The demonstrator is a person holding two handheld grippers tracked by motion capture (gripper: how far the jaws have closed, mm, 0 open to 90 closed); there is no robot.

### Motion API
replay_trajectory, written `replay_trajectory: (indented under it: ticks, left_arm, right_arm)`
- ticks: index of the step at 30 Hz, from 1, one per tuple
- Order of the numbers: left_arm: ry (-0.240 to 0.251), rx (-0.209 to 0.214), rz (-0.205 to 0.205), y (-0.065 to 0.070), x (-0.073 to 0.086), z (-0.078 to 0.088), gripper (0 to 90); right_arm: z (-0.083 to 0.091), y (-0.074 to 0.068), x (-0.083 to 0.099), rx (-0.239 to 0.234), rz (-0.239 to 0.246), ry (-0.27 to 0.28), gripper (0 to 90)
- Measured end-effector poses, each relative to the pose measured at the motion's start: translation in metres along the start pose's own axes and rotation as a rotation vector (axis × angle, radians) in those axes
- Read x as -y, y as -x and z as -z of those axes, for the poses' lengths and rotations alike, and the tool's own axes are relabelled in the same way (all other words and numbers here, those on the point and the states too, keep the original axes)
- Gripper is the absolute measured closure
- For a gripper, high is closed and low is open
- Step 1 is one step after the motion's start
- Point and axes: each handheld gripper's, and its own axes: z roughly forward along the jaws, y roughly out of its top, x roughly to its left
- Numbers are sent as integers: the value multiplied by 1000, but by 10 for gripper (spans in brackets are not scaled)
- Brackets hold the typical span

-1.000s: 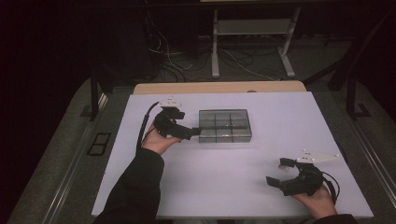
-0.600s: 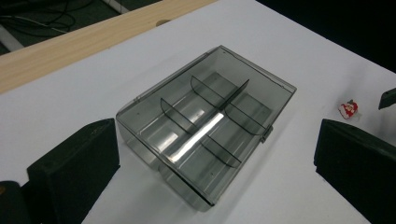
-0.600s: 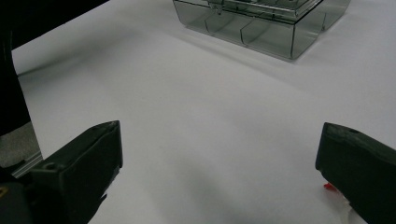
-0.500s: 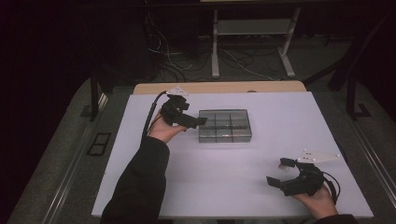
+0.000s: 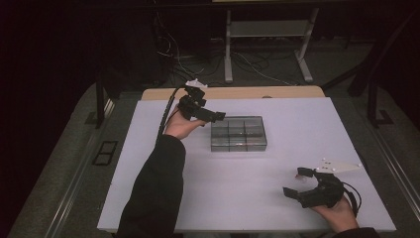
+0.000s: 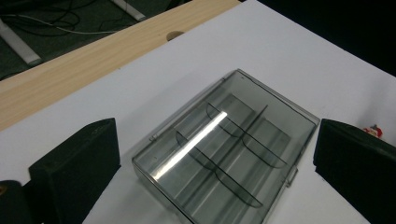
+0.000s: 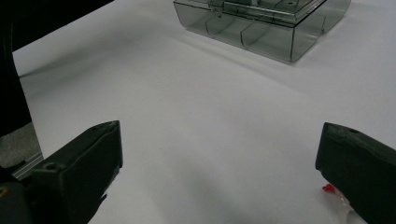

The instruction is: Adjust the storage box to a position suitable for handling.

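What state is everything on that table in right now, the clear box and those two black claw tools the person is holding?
Clear compartment box: lid shut, flat on the table, compartments look empty.
Left gripper: jaws wide open, raised at the box's left end, holding nothing.
Right gripper: jaws open, low over the near right of the table, holding nothing, far from the box.
White table: bare around the box.

The compartment box (image 6: pixel 224 149) ahead of the left gripper (image 5: pixel 210 117) is smoky grey and see-through, on a white table (image 5: pixel 277 198) with a pale wood edge (image 6: pixel 70 74). Both grippers are black; beside the right gripper (image 7: pixel 219 177) lies a tiny red speck (image 7: pixel 328 188).
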Motion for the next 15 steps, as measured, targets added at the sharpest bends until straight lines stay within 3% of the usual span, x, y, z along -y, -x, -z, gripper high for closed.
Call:
replay_trajectory:
  ticks: [9, 12, 15]
  left_arm:
    - [41, -25, 33, -6, -14, -14, 117]
    - [25, -37, 28, -9, -16, -21, 151]
    - [20, -64, 42, -10, -18, -28, 240]
  right_arm:
    - [1, 0, 0, 3, -4, 5, 5]
    - [0, 1, 0, 4, -2, 4, 5]
    - [1, 2, 0, 6, -4, 4, 5]
